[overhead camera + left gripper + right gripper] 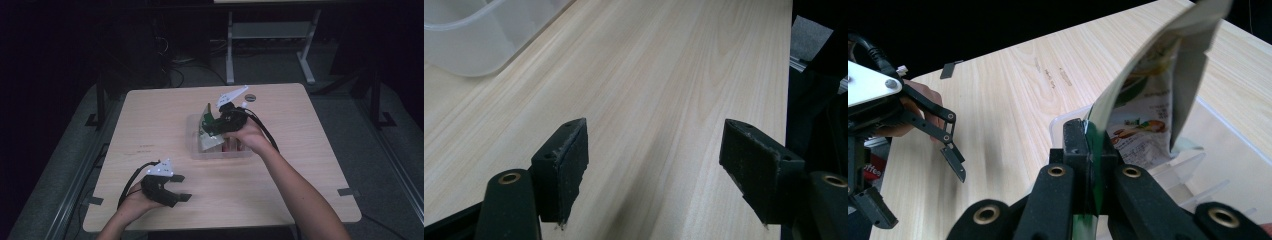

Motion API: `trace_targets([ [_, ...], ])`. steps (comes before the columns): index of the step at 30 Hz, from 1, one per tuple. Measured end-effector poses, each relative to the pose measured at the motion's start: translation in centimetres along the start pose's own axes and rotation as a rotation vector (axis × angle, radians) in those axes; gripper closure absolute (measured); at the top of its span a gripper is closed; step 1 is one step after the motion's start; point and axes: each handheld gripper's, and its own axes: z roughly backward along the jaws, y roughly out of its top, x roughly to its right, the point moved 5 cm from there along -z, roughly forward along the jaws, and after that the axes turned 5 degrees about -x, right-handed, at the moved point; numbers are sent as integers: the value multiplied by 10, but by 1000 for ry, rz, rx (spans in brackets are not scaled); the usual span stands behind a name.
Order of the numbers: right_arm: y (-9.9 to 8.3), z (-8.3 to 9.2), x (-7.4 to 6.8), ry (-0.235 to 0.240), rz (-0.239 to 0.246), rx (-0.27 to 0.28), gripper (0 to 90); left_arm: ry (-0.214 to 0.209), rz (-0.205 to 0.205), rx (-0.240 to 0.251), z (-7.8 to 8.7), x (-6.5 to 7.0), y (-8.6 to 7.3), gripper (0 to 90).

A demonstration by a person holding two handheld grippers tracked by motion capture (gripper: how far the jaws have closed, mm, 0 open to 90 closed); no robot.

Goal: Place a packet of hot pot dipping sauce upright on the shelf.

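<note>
My right gripper (212,126) is shut on the edge of a green and white snack pouch (206,131), which hangs over the clear plastic bin (194,150). In the right gripper view the jaws pinch the pouch (1148,95) by its seam, and its printed face slopes up to the right above the bin (1060,122). My left gripper (181,187) rests near the front left of the wooden table (150,125), open, with nothing between its pads (566,160). The left gripper (913,150) is also seen at the left of the right gripper view.
Something red (232,146) lies inside the bin under the right hand. A small dark round disc (250,97) sits near the table's far edge. The bin's corner (469,45) shows at the top left of the left gripper view. Desk legs and cables stand beyond the table.
</note>
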Motion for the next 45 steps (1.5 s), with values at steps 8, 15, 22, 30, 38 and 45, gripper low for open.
trace_targets([
  [8,1,2,-1,8,-9,17,884,-7,-6,-11,-2,1,0,270],
  [15,2,7,0,-16,-9,27,840,-8,-7,-14,-2,1,0,270],
  [22,2,11,0,-39,-12,39,764,-10,-6,-13,-3,1,0,267],
  [30,8,31,-4,-43,-5,74,655,-13,-8,-19,-4,1,0,266],
  [38,3,41,-14,-68,19,56,501,-10,-14,-18,-3,0,1,266],
  [45,-7,51,-24,-85,21,54,426,-1,0,-5,0,-2,1,266],
])
